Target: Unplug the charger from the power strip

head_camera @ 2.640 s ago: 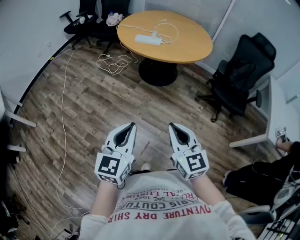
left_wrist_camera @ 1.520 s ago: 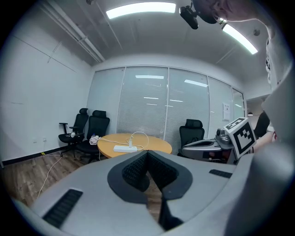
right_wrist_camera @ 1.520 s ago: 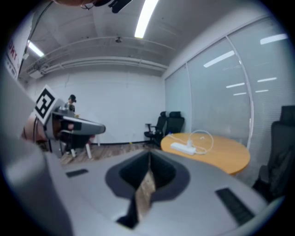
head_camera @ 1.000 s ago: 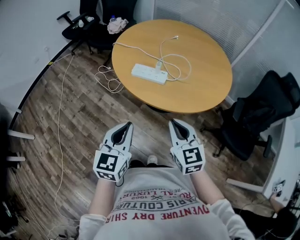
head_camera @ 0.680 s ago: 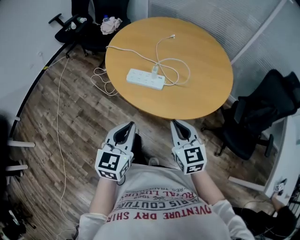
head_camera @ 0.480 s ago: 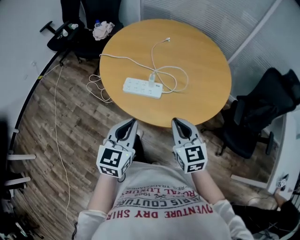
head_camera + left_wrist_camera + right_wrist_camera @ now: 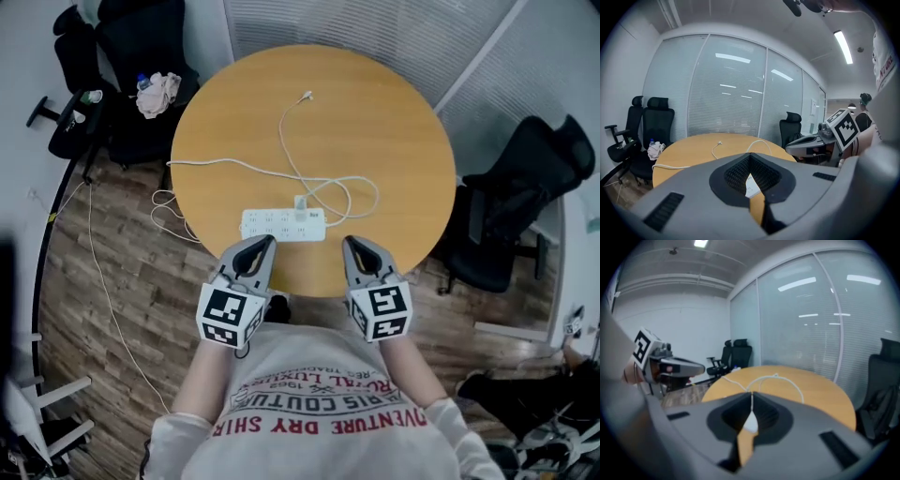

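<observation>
A white power strip [image 7: 281, 225] lies on the round wooden table [image 7: 394, 141], near its front edge. A small white charger [image 7: 300, 203] is plugged into the strip, and its thin cable [image 7: 323, 192] loops across the tabletop to a loose plug end [image 7: 307, 95]. My left gripper [image 7: 263, 243] is shut and empty, its tips just short of the strip. My right gripper [image 7: 350, 243] is also shut and empty, beside the strip's right end. In the left gripper view the strip [image 7: 751, 185] shows through the gap of the left gripper [image 7: 750, 154]. The right gripper view shows the right gripper [image 7: 751, 393] closed, with the cable [image 7: 776, 377] beyond.
Black office chairs stand right of the table [image 7: 520, 178] and at the far left [image 7: 131, 47]; one holds a cloth and a bottle [image 7: 157, 92]. The strip's white cord [image 7: 173, 202] drops off the table's left edge onto the wood floor. A glass wall with blinds [image 7: 375, 28] runs behind.
The table and power strip have come much closer in the head view. Both grippers, earlier over the floor, are now at the table's near edge. Both stay shut.
</observation>
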### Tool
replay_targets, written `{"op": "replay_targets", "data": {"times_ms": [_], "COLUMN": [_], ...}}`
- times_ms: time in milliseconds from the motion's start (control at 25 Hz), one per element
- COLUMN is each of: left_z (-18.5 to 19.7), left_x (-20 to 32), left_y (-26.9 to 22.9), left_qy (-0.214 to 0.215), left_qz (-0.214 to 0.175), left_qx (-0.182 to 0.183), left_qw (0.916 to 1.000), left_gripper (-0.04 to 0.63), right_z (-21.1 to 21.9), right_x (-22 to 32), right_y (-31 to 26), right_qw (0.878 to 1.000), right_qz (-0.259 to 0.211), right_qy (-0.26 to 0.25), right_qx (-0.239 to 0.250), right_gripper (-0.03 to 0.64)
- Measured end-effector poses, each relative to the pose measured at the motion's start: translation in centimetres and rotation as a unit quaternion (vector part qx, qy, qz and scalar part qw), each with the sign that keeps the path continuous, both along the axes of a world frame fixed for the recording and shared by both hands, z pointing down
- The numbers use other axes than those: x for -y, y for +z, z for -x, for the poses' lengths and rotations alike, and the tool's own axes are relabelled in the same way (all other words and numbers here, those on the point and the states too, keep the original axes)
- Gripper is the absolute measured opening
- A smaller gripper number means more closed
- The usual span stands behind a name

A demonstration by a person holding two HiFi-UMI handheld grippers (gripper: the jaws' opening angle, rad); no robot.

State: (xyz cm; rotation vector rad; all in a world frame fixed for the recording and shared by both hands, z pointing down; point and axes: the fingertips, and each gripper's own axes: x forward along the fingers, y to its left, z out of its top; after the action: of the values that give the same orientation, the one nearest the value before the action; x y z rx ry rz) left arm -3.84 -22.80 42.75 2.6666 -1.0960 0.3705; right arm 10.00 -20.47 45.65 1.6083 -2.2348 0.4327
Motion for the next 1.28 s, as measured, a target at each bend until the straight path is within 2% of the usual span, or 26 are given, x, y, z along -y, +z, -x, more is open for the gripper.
{"op": "replay_targets", "data": {"times_ms": [200,400,640,960,1040,1080,1280], "left_z": [0.7,0.8,-0.4,-1.7,-1.8,-1.8,-2.1], "left_x": [3.5,5.1,6.7,7.0,6.9,6.9,6.6], "left_y": [5.0,9.8,14.8,20.0,20.3,20.5,21.3], "left_qy": [0.051,0.102,0.136,0.172,0.177,0.179,0.184], "left_qz": [0.044,0.073,0.099,0.148,0.160,0.164,0.182], "left_qx": [0.026,0.067,0.097,0.139,0.151,0.156,0.179], "left_qw": [0.9974,0.9898,0.9810,0.9638,0.9594,0.9575,0.9491], "left_gripper": [0.034,0.034,0.034,0.034,0.034,0.034,0.034], "right_z": [1.0,2.1,3.2,5.0,5.6,5.9,6.1], "right_x": [2.7,4.1,5.5,6.7,7.1,7.3,8.4], "right_y": [4.2,8.3,12.2,15.6,16.1,16.2,16.9], "right_qw": [0.997,0.991,0.984,0.976,0.974,0.973,0.970], "right_qz": [0.060,0.115,0.160,0.209,0.219,0.224,0.233], "right_qy": [0.046,0.072,0.073,0.064,0.057,0.053,0.063], "right_qx": [0.011,0.009,0.003,-0.007,-0.008,-0.008,-0.016], "right_gripper": [0.029,0.029,0.029,0.035,0.146,0.168,0.198]}}
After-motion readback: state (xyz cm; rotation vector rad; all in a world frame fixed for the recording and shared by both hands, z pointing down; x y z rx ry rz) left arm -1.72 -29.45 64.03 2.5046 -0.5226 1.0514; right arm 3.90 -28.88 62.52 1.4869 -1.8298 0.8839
